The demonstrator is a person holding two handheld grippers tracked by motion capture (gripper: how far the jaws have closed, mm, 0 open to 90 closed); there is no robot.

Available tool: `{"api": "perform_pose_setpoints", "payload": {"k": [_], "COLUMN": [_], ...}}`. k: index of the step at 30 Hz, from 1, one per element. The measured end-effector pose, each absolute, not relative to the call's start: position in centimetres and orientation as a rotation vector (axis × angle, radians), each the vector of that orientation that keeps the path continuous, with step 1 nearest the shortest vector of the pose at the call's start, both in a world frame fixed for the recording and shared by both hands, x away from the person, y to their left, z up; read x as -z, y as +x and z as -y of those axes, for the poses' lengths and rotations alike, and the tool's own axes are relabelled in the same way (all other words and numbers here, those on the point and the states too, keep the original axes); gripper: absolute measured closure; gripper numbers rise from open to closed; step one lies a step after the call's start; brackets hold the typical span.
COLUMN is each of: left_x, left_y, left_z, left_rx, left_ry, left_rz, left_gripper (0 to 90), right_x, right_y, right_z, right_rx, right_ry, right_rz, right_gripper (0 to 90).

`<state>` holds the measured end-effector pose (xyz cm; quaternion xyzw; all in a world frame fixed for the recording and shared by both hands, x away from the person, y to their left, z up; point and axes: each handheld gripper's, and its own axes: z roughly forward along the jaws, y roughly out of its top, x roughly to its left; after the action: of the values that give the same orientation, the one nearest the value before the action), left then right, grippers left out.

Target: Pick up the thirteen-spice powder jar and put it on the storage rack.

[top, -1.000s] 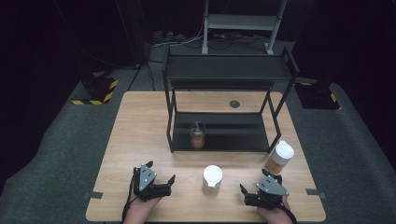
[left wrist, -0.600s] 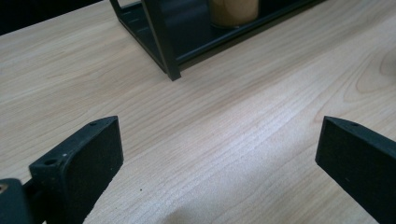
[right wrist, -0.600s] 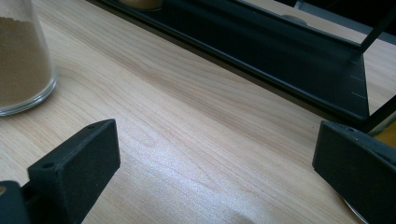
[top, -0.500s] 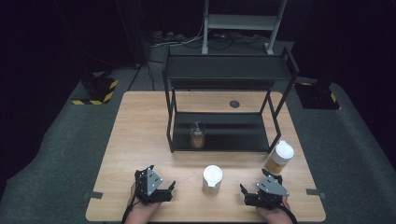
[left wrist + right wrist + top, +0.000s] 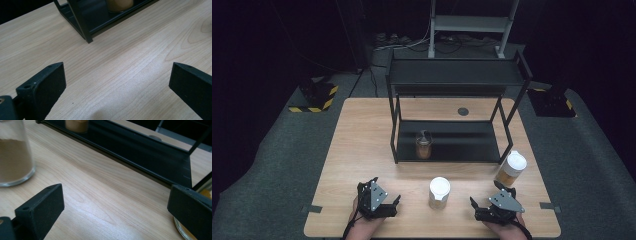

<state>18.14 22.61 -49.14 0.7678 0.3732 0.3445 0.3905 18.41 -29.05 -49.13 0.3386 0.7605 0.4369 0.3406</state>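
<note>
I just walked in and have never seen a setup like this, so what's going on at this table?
A person sits at a wooden table with a two-jaw tool in each hand. The left gripper and right gripper both rest near the front edge, jaws open, holding nothing. Between them stands a white-lidded jar of brown powder; a second jar stands by the black shelf rack, and a third, smaller jar sits on its lower shelf.

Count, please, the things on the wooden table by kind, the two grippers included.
Clear glass jars with white lids: 2
Clear glass jar without white lid, on the rack's lower shelf: 1
Black metal two-shelf rack: 1
Black two-jaw grippers: 2
Total: 6
</note>
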Motion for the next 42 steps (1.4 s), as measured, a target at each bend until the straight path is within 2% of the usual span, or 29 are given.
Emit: {"api": "perform_pose_setpoints", "payload": {"k": [42], "left_x": [49.0], "left_y": [18.1], "left_z": [-22.3], "left_rx": [-0.872], "left_ry": [1.985], "left_rz": [-0.914], "left_gripper": [1.1], "right_x": [47.7], "right_y": [17.1], "right_z": [27.6], "right_rx": [-1.351], "right_ry": [0.787], "right_rz": [-2.001], "right_gripper": [0.0]}}
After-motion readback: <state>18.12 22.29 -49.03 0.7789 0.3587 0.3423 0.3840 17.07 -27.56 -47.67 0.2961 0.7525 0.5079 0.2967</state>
